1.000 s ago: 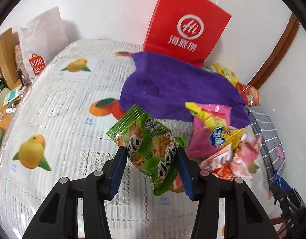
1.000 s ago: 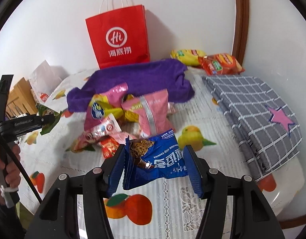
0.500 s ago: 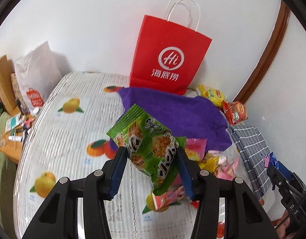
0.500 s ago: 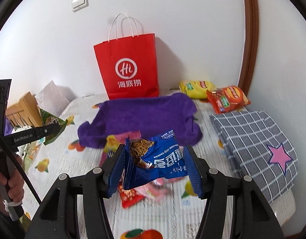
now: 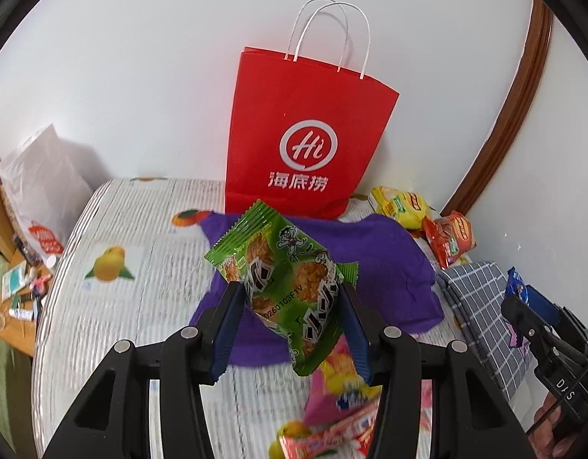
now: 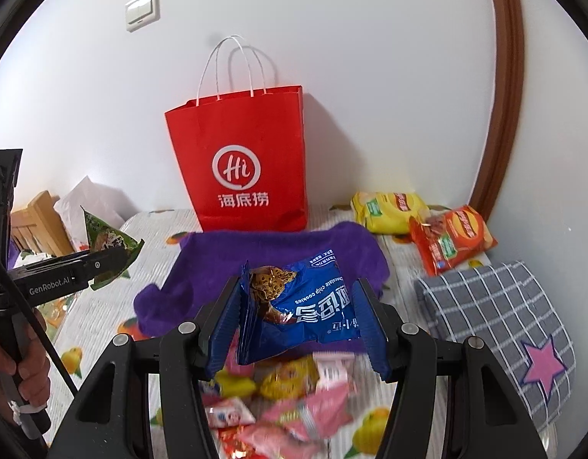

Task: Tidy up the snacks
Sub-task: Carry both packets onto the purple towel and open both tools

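My left gripper is shut on a green snack packet, held up in the air above the table. My right gripper is shut on a blue chocolate chip cookie packet, also lifted. Straight ahead a red paper bag stands upright against the wall behind a purple towel. A heap of pink, yellow and red snack packets lies on the table below both grippers. The left gripper with its green packet shows at the left of the right wrist view.
Yellow and red chip bags lie by the wall at right. A folded grey checked cloth with a pink star lies on the right. A white bag and a cluttered wooden stand sit left of the fruit-print tablecloth.
Both grippers have risen with their packets and drawn back from the table. The snack heap has dropped to the bottom of both views, and the red bag now stands fully in view.
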Motion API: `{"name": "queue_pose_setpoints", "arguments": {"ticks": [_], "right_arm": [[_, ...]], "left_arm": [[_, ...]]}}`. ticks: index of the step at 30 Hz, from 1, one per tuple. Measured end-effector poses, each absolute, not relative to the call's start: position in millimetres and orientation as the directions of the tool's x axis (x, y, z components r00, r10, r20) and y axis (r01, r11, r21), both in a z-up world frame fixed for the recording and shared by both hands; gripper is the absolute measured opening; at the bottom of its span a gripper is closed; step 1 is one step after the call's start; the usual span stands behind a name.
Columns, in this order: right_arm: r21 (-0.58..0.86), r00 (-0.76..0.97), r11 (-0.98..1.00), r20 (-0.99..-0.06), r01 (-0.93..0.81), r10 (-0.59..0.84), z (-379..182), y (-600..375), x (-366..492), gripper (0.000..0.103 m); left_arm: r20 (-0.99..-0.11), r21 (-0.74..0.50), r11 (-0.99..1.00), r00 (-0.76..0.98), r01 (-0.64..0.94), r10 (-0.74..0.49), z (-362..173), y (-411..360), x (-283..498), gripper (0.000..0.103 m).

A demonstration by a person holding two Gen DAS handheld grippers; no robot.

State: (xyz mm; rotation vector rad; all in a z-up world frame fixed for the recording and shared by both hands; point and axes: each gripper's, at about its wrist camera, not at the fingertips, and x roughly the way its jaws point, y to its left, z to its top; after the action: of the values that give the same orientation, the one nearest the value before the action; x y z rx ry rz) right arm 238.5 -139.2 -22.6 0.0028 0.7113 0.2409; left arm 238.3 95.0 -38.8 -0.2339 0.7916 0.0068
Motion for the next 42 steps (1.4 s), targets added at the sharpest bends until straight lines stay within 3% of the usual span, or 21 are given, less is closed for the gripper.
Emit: {"name": "queue_pose_setpoints", "arguments": {"ticks": [28, 36, 42], "right_arm": [[0.138, 0.686, 0.961, -0.676, -0.240, 0.268, -73, -113, 394, 0.058], [0.197, 0.608, 0.954, -0.737, -0.224, 0.295, -110, -118, 420, 0.058], [0.123, 0.524, 0.972, -0.825, -0.198, 0.211, -144, -120, 434, 0.058]], "left_arm": [[-0.766, -0.234, 0.962, 0.636, -0.141, -0.093, -100, 110, 367, 0.048], [-0.776, -0.247, 0.954, 0.624, -0.171, -0.089, -112, 125, 375, 0.048], [-0.792, -0.246, 0.952, 0.604, -0.181, -0.090, -122, 125, 382, 0.048]]}}
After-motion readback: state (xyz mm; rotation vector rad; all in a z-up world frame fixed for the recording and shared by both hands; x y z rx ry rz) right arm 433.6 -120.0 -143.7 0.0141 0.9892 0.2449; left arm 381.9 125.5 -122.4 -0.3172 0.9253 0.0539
